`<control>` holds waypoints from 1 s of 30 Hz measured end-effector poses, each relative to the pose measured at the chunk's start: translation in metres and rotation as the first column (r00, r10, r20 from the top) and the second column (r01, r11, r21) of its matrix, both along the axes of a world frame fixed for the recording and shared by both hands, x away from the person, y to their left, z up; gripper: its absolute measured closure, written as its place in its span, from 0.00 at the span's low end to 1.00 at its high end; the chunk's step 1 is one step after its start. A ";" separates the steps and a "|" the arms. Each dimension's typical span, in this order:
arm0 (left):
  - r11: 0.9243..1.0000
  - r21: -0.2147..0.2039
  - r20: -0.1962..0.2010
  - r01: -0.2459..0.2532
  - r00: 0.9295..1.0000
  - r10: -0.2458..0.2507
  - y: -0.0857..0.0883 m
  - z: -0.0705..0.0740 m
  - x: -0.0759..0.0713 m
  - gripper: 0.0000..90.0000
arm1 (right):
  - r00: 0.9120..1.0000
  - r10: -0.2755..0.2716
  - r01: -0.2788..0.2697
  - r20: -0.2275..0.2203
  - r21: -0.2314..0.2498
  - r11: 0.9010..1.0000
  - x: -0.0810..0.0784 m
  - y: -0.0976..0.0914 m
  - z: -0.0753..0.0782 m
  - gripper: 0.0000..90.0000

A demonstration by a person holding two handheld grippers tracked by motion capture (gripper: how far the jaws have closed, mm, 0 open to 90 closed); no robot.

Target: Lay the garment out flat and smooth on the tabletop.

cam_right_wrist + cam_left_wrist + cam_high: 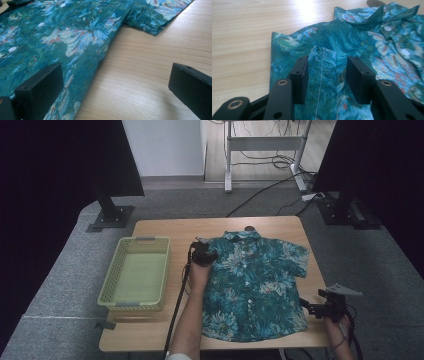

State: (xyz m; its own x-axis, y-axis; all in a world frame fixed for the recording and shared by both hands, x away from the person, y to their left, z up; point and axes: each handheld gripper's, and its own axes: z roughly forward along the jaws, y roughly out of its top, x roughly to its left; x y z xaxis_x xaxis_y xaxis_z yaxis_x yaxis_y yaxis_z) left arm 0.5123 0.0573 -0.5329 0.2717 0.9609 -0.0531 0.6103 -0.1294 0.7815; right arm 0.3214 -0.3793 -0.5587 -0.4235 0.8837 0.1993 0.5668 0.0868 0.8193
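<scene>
A teal floral short-sleeved shirt [255, 280] lies flat and buttoned on the wooden table [165, 227], collar at the far side. My left gripper [203, 251] rests at its left shoulder, where the sleeve is folded inward. In the left gripper view the jaws [327, 72] pinch a raised fold of shirt fabric [322, 62] with a stitched seam. My right gripper [312, 309] hovers at the shirt's front right hem. In the right gripper view it [116, 82] stands wide open over bare wood, with the shirt [62, 37] under its left jaw.
A pale green plastic basket [165, 270] stands on the table to the left of the shirt. Dark monitor stands and cables sit on the floor beyond the table. Bare wood shows along the table's right edge [155, 57].
</scene>
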 end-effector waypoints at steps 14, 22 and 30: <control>0.997 0.083 -0.030 -0.003 1.000 0.005 -0.009 -0.017 0.010 0.72 | 1.000 0.010 -0.010 -0.001 0.007 1.000 0.000 -0.001 0.000 0.00; 0.996 0.063 -0.017 -0.060 0.998 0.061 -0.002 -0.014 0.010 1.00 | 1.000 0.013 -0.013 -0.007 -0.001 1.000 0.001 0.001 0.000 0.00; 0.974 0.034 0.047 -0.223 0.974 0.221 0.034 0.015 0.001 1.00 | 1.000 0.010 -0.010 -0.005 -0.015 1.000 0.000 0.002 0.000 0.00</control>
